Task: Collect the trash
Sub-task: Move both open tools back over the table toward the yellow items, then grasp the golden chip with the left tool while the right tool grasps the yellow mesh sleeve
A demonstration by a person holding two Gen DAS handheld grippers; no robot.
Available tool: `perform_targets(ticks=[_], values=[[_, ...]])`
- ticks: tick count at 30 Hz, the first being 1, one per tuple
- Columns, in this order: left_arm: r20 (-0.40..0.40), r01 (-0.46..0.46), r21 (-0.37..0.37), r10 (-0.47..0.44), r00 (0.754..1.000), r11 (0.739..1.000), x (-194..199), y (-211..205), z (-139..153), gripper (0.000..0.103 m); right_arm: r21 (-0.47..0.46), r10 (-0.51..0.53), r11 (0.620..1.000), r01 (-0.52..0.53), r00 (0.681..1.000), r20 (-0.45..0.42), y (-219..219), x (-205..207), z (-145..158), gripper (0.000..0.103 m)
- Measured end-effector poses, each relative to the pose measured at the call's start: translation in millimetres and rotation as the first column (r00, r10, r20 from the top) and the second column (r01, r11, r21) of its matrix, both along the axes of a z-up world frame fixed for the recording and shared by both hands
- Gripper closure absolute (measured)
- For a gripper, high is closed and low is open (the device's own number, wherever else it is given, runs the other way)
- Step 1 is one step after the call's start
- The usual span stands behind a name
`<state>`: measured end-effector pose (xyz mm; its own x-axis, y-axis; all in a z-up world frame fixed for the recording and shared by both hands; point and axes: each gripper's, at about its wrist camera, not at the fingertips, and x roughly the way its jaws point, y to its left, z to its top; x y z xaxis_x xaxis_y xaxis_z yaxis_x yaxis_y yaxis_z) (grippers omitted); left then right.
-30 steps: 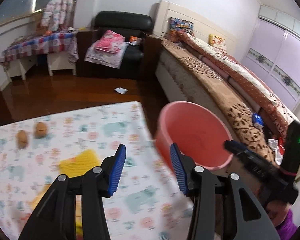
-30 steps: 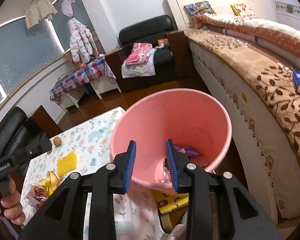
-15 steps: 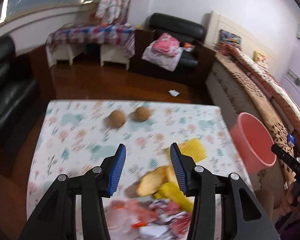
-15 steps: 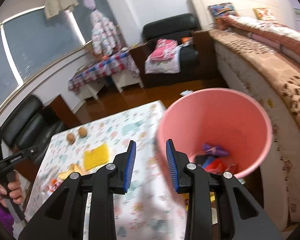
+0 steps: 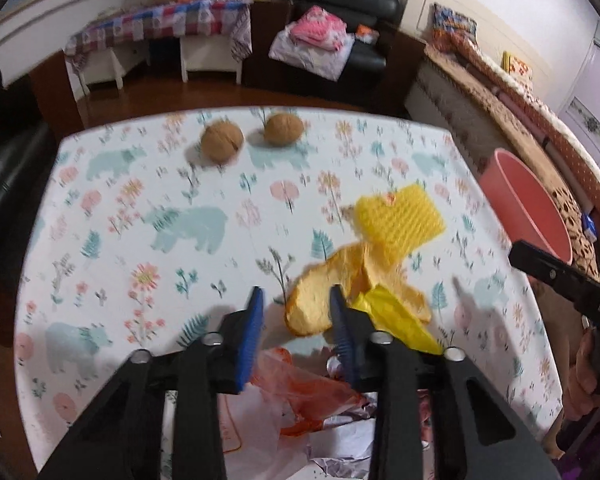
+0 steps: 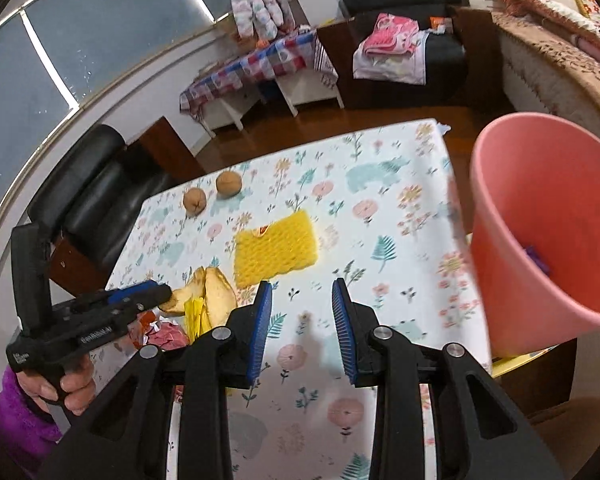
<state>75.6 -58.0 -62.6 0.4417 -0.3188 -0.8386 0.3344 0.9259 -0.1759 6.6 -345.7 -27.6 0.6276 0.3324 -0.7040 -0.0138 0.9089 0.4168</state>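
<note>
My left gripper (image 5: 298,338) is open and empty, low over a trash pile on the table: a pale orange fruit peel (image 5: 312,304), a yellow wrapper (image 5: 396,316) and red and white crumpled wrappers (image 5: 300,396). A yellow foam net (image 5: 400,220) lies beyond the peel. My right gripper (image 6: 302,332) is open and empty above the tablecloth (image 6: 340,208). The pink bin (image 6: 548,224) stands just off the table's right edge, with a purple scrap inside. The left gripper also shows in the right wrist view (image 6: 152,294), beside the peel (image 6: 212,292).
Two walnuts (image 5: 222,142) (image 5: 283,129) lie at the table's far side. A black sofa (image 6: 84,200) stands to the left, a bed (image 5: 540,128) to the right of the bin. A black armchair with clothes (image 5: 332,44) and a checked side table (image 5: 160,20) stand beyond.
The left gripper swung from the bin leftward and down over the trash pile. The right gripper turned left from above the bin to over the table. Both stayed open.
</note>
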Motion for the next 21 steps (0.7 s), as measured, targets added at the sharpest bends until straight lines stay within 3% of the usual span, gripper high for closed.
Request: perform_targets(ticks=[2, 4, 11, 13, 14, 21], values=[[-0.02, 0.018, -0.011, -0.018, 1.0, 1.0, -1, 0, -6, 0.096, 0.012, 0.009, 1.0, -0.008, 1.0, -0.016, 4, 5, -3, 0.071], [-0.014, 0.022, -0.021, -0.022, 1.0, 1.0, -3, 2, -7, 0.098, 0.034, 0.017, 0.999, -0.015, 0.999, -0.036, 8, 11, -7, 0.071], [0.031, -0.046, -0.075, 0.048, 0.998, 0.996, -9, 28, 2, 0.098, 0.118, 0.026, 0.993, -0.013, 0.993, -0.111, 23, 34, -24, 0.07], [0.03, -0.068, -0.095, 0.071, 0.997, 0.993, -11, 38, 3, 0.098, 0.138, 0.011, 0.99, 0.006, 0.993, -0.12, 24, 40, -29, 0.059], [0.027, -0.08, -0.108, 0.083, 0.996, 0.991, -12, 42, 3, 0.098, 0.146, 0.002, 0.989, 0.018, 0.991, -0.13, 25, 45, -31, 0.058], [0.036, -0.119, -0.154, 0.126, 0.991, 0.981, -16, 62, 4, 0.098, 0.135, -0.033, 0.989, 0.054, 0.987, -0.157, 32, 69, -40, 0.058]])
